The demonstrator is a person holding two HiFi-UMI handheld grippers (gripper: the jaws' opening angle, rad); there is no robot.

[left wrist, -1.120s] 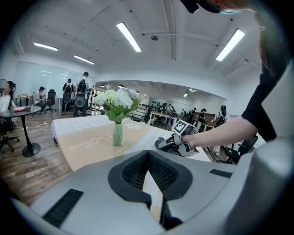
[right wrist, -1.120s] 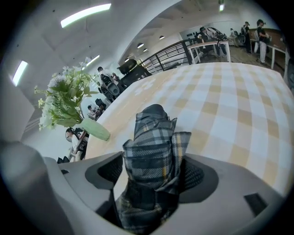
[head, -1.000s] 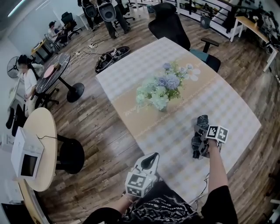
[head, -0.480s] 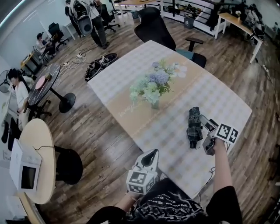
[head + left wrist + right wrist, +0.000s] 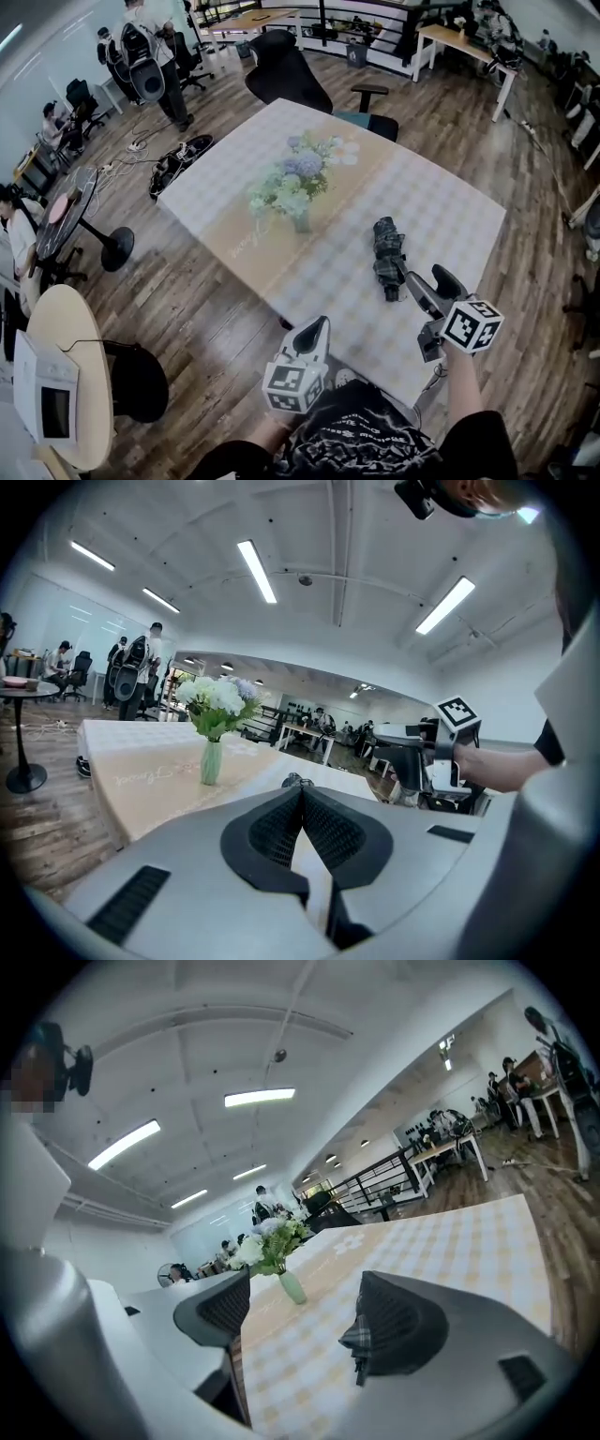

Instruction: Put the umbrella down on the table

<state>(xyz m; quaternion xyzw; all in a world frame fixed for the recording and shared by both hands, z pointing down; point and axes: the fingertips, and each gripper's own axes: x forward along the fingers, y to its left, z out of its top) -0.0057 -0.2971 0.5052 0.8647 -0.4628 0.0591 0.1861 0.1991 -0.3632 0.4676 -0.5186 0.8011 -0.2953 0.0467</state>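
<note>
My right claw point(image 5: 429, 287), spread, empty, jaws just narrowing, hangs by the near end of the umbrella point(image 5: 385, 255), which lies lengthwise ahead.

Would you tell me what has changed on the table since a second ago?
The right gripper let go of the folded dark plaid umbrella, now lying on the checked table, and drew back toward the person; its empty jaws have just been closing. The vase of pale flowers stayed put; the left gripper stays shut.

Fingers point(image 5: 225, 1307) apart, just narrowing, nothing between; umbrella point(image 5: 355, 1339) on table point(image 5: 469, 1241).
</note>
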